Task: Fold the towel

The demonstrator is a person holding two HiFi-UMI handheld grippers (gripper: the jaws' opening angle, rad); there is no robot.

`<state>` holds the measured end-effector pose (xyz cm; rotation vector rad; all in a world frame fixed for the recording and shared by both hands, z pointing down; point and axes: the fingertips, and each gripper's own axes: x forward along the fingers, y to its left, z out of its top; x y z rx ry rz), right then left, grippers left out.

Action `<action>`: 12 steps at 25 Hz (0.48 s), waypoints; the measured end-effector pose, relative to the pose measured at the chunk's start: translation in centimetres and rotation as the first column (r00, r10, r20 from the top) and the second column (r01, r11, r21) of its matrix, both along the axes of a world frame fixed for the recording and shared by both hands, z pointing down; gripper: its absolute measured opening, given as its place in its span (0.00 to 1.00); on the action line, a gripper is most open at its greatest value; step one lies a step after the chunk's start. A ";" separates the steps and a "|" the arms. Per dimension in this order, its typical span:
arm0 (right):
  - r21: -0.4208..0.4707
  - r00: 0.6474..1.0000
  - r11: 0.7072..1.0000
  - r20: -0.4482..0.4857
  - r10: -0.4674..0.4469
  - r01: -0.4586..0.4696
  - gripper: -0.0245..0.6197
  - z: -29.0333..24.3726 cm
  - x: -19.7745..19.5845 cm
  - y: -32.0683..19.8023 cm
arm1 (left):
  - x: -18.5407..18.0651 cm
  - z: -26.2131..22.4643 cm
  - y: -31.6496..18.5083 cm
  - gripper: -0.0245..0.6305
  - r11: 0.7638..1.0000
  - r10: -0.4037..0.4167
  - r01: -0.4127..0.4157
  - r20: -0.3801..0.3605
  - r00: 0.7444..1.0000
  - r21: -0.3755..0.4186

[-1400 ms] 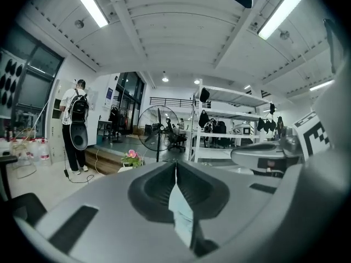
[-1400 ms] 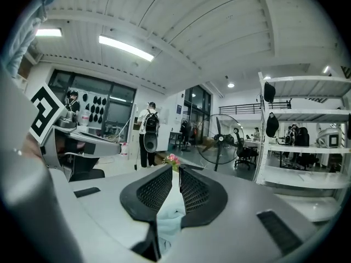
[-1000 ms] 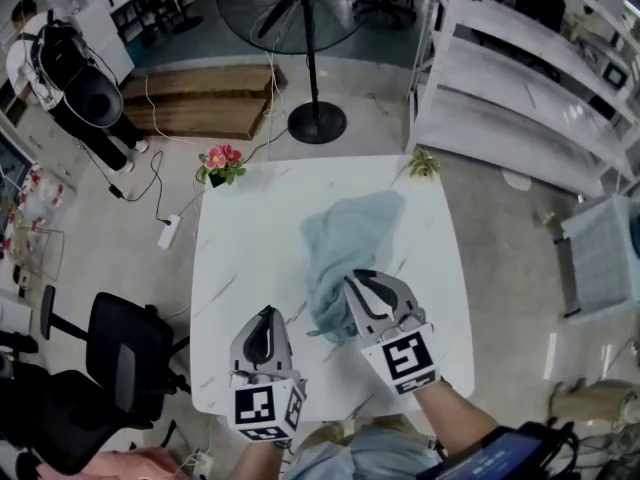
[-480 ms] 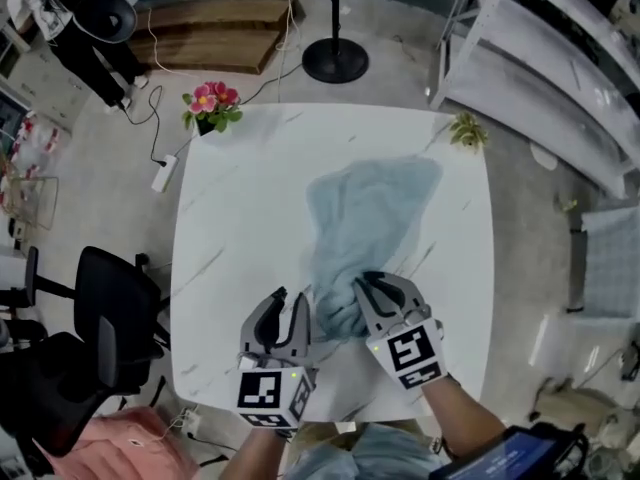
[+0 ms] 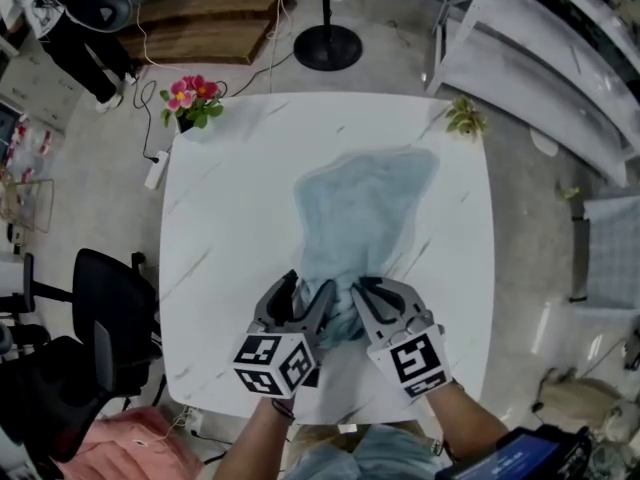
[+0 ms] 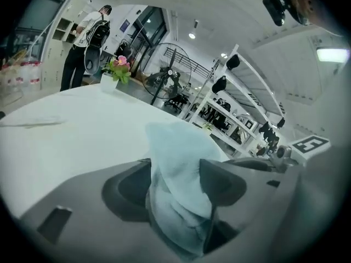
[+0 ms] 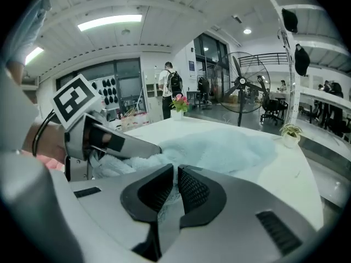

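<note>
Head view: both grippers sit side by side at the near end of the towel (image 5: 365,203). The rest of it lies rumpled on the table (image 5: 230,218), ahead of the jaws. Left gripper (image 5: 308,290) jaws are spread; right gripper (image 5: 375,293) jaws are nearly together.

Left gripper view: the jaws have just been opening and stand wide. A thick wad of towel (image 6: 173,141) stands between them and fills most of the gap, but I judge it isn't clamped. Risk: if they close here they take a lump of several layers, not a clean corner, so the fold comes out skewed.

Right gripper view: the jaws have just been closing further. The right gripper (image 7: 175,174) now pinches a thin fold of towel (image 7: 219,147) between its pads. Risk: the bite is shallow and right at the tips, so it could slip out on a lift or pull.

Also, the two grips are almost touching. The near edge isn't stretched between them, so carrying it forward would likely rope the cloth rather than lay it flat. The small plant (image 5: 465,118) sits far ahead of the right jaws, just past the towel's far end, and could get nudged.
</note>
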<state>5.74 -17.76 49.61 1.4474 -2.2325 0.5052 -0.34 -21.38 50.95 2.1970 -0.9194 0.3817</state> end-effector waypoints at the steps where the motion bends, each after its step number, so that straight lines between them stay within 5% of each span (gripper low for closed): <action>1: 0.001 1.000 1.000 0.007 0.004 -0.004 0.10 0.0 0.1 0.0 | 0.2 0.4 -0.2 0.46 1.000 -0.003 0.003 -0.011 1.000 -0.019; 4: 0.003 0.999 1.000 0.030 0.016 -0.016 0.10 -0.1 0.1 0.2 | 0.4 0.4 -0.8 0.46 0.999 -0.014 0.013 -0.041 0.999 -0.033; 8: 0.001 1.000 1.000 0.028 0.010 -0.010 0.10 -0.2 0.3 0.4 | 0.5 -1.4 -1.6 0.17 1.000 -0.017 0.018 -0.050 0.999 0.016; 12: 0.014 0.999 1.000 0.040 0.020 -0.021 0.10 -1.2 0.6 0.2 | -0.5 -4.4 -2.8 0.12 0.997 -0.030 0.034 -0.058 0.998 0.076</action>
